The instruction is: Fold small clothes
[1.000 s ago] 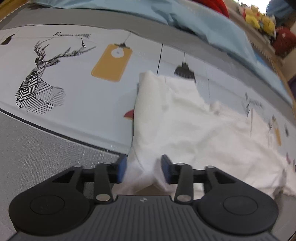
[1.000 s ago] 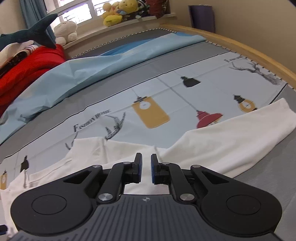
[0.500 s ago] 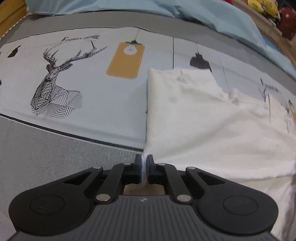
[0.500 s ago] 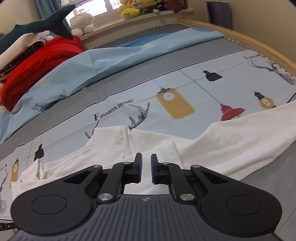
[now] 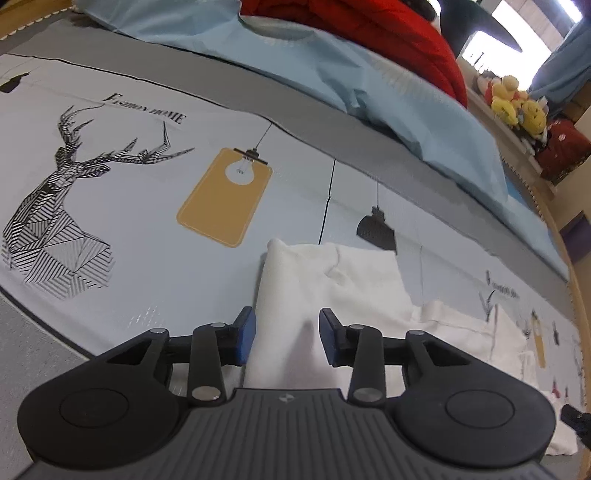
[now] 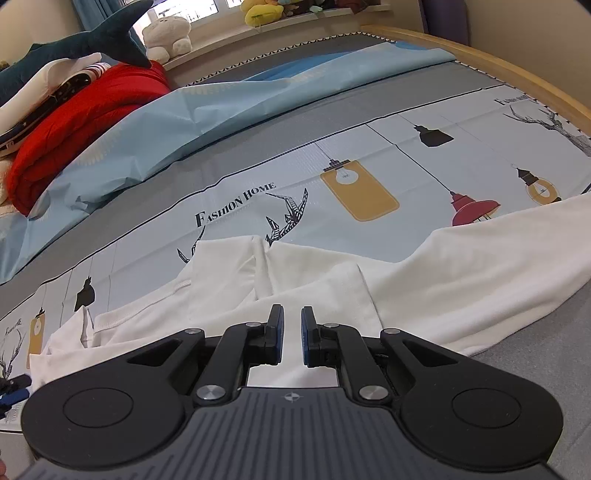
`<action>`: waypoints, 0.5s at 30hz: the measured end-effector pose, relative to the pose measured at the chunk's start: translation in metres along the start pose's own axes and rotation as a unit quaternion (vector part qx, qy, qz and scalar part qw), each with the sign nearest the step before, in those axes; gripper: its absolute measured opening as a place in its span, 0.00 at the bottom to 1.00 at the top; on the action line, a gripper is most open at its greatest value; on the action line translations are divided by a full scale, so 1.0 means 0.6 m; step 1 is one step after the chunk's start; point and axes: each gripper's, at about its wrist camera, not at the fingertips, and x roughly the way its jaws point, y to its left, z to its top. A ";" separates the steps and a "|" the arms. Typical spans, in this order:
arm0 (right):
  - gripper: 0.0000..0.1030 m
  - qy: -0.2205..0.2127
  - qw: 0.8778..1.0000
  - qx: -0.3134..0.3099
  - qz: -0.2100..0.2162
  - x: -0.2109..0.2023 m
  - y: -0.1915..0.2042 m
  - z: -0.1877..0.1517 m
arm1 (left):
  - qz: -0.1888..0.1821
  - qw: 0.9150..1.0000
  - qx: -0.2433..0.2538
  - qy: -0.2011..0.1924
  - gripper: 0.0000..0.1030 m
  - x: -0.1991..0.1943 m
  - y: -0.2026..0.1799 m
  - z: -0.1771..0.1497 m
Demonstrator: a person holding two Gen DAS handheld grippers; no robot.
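White garment [image 5: 332, 288] on bed [image 5: 122, 229]: left tongs [image 5: 286, 334] wide open, empty; right tongs [image 6: 289, 334] pinch fabric. Regrip near edge squarely.

Both wrist views look low and close across the same white garment [image 5: 332, 288].

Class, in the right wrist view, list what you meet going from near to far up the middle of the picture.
Right gripper → white cotton garment → printed pale-blue sheet → plain light-blue cover → yellow plush toy.

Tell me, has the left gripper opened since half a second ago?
Yes. The left gripper was shut then; now its fingers stand apart over the white garment.
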 end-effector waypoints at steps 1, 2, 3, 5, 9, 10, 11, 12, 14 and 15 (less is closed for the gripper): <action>0.09 0.000 1.000 0.001 0.001 0.001 0.000 0.000 | 0.001 1.000 0.004 0.003 0.40 0.007 -0.002 -0.001; 0.09 0.000 1.000 0.002 0.001 0.001 0.000 0.001 | 0.002 1.000 0.009 0.005 0.38 0.012 -0.003 -0.003; 0.09 0.000 1.000 0.002 0.000 0.001 0.000 0.001 | 0.005 1.000 0.016 0.009 0.17 0.018 -0.002 -0.004; 0.09 0.001 1.000 0.005 0.000 0.003 -0.001 0.001 | 0.029 0.999 0.028 0.004 0.03 0.019 0.004 -0.003; 0.09 0.005 1.000 0.010 0.001 0.007 -0.002 0.000 | 0.058 0.998 0.005 -0.036 0.03 -0.012 0.026 0.009; 0.09 0.004 1.000 0.010 0.001 0.007 -0.002 0.000 | 0.060 0.998 0.007 -0.029 0.03 -0.011 0.027 0.011; 0.09 0.004 1.000 0.010 0.000 0.007 -0.003 0.001 | 0.065 0.998 0.008 -0.016 0.05 -0.009 0.027 0.013; 0.09 0.004 1.000 0.011 0.000 0.007 -0.003 0.001 | 0.074 0.997 0.010 -0.012 0.05 -0.012 0.026 0.015; 0.09 0.005 1.000 0.013 0.002 0.007 -0.003 0.000 | 0.082 0.996 0.019 -0.026 0.09 -0.034 0.022 0.016; 0.09 0.005 1.000 0.012 0.003 0.007 -0.003 0.000 | 0.078 0.996 0.024 -0.028 0.10 -0.045 0.018 0.016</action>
